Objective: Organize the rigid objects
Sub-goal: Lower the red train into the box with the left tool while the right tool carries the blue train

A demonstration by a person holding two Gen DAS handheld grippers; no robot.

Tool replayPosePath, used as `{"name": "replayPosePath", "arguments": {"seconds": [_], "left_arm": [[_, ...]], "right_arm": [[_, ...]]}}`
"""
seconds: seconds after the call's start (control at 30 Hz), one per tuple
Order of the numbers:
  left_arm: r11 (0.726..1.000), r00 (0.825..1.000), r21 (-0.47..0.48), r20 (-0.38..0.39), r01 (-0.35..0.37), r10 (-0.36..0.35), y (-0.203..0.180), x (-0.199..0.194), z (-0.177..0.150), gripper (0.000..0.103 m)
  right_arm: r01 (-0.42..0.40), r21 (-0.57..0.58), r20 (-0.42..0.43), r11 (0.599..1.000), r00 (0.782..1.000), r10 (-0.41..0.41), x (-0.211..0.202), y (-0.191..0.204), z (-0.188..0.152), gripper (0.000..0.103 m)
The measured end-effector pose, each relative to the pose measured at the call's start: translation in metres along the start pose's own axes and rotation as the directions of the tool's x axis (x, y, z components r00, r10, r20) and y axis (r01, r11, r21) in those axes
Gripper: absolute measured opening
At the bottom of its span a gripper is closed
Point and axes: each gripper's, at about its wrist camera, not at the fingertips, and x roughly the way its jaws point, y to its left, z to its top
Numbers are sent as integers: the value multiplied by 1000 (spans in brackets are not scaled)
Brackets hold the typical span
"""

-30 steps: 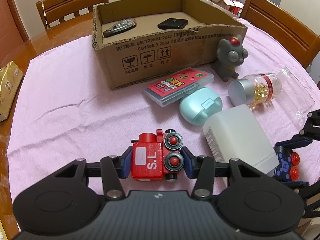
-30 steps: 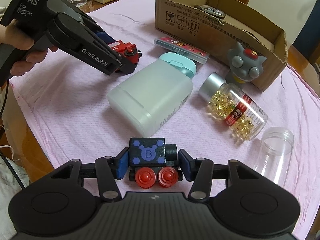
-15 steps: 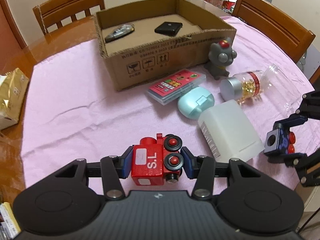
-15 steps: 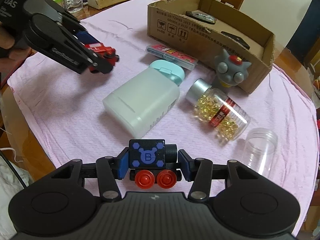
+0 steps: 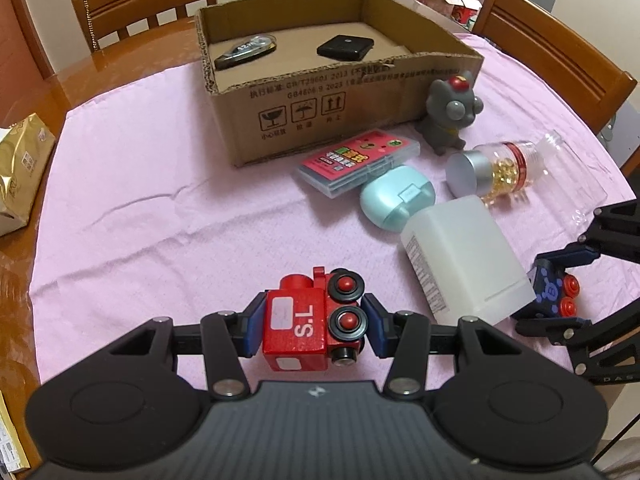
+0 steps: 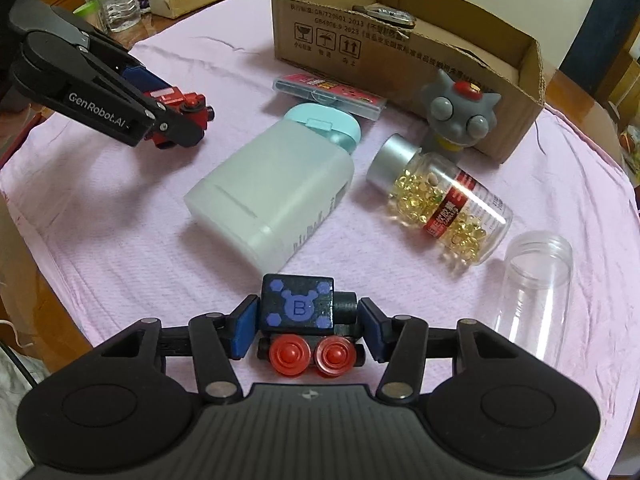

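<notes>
1. Step in hand, as I judge it: the carry; each of the 2 grippers has a toy locomotive clear of the pink tablecloth [image 5: 160,184], and the open cardboard box [image 5: 320,92] at the far side of the table looks like the place where the rigid things go; a key fob [image 5: 245,51] and a small black case [image 5: 345,47] already lie on its floor.

2. The next move calls for bringing both toys over the near wall of the box, high enough to clear its rim, then lowering them onto the bare floor beside the 2 things there before the pads let go; the 2 grippers are near each other, so they should not cross.

3. Left gripper [image 5: 313,320]: jaws clamped on the red locomotive [image 5: 308,322], blue pads pressing its 2 sides, the toy turned so its black and red wheels face up and to the right.

4. Right gripper [image 6: 306,322]: its jaws have just been opening a little; the blue locomotive [image 6: 298,306] sits between them, and the pads look to be against its ends, so I read it as gripped.

5. Left on the cloth in front of the box: a white bottle with a teal cap [image 6: 276,188], a capsule bottle [image 6: 440,200], an empty clear jar [image 6: 534,292], a grey cat figure [image 6: 460,116] and a flat red card case [image 5: 360,162].
</notes>
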Motion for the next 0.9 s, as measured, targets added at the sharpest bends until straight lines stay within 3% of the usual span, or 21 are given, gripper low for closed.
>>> {"name": "replayPosePath", "arguments": {"seconds": [0.23,0.47,0.7,0.9], "left_arm": [[1000,1000,23,3,12,-12,2,-15,6,48],[998,999,54,21,28,-29,2,-41,24,48],[997,993,74,121,5,-14,1,-62,64,48],[997,982,70,187,-26,12,3,-54,112,48]], "right_arm": [[-11,-2,-4,1000,1000,11,0,1,2,56],[-14,-25,23,1000,1000,15,-26,-2,13,56],[-2,-65,91,998,996,8,-56,-18,38,56],[30,-87,161,996,987,-16,-71,-39,66,56]]}}
